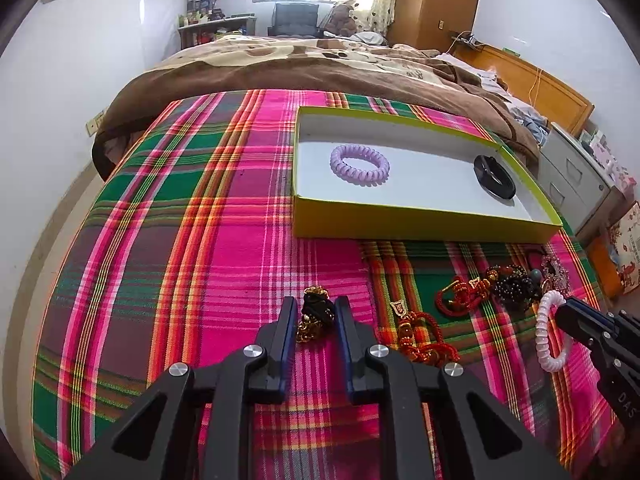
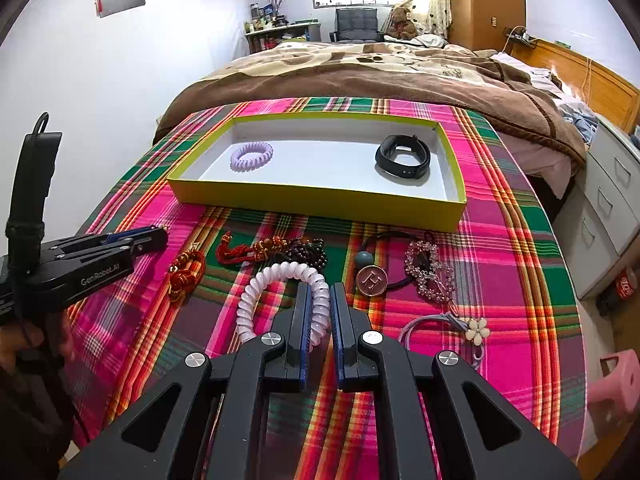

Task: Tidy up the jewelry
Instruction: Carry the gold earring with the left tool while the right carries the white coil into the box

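Observation:
On the plaid cloth, my left gripper (image 1: 315,302) is shut on a black and gold hair tie (image 1: 316,320), which fills the gap between its pads. My right gripper (image 2: 321,286) is shut on one side of a white spiral hair tie (image 2: 256,300), whose loop lies on the cloth to the left. Beyond both stands a yellow-green box (image 2: 320,200) with a white floor. It holds a purple spiral hair tie (image 2: 252,156) at the left and a black wristband (image 2: 402,158) at the right. Each gripper shows in the other's view: the right gripper (image 1: 560,306) and the left gripper (image 2: 162,234).
Loose pieces lie between the grippers and the box: red knotted cords (image 2: 186,276), a dark bead bracelet (image 2: 308,254), a hair tie with an H button (image 2: 372,280), a crystal ornament (image 2: 430,272), a lilac tie with a flower (image 2: 476,330). A grey drawer cabinet (image 2: 608,216) stands to the right.

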### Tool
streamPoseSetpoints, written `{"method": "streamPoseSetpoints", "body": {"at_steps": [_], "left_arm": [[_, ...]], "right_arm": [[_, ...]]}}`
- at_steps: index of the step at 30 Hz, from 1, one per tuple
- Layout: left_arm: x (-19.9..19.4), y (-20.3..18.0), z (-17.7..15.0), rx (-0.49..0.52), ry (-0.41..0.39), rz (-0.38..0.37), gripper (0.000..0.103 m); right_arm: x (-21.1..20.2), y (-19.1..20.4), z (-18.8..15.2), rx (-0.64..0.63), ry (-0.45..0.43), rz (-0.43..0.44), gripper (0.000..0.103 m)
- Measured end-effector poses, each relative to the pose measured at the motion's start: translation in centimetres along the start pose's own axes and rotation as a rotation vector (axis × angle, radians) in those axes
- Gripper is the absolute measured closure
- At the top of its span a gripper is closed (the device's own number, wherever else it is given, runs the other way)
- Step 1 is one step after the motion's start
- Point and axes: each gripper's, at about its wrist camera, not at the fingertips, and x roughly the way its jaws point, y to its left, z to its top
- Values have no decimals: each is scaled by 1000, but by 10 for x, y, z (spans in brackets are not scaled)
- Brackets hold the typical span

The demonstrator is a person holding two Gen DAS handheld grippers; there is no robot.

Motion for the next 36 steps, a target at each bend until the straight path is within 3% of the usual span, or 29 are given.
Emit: {"method": "streamPoseSetpoints", "body": {"at_steps": [20,36], "left_arm": [[-47,-20,8,35,-112,-42,85],[-55,-32,53,43,-187,-95,84]], "right_arm": [[-16,-9,9,20,-46,-11,94],[-3,-24,61,37,-89,-19,93]]}}
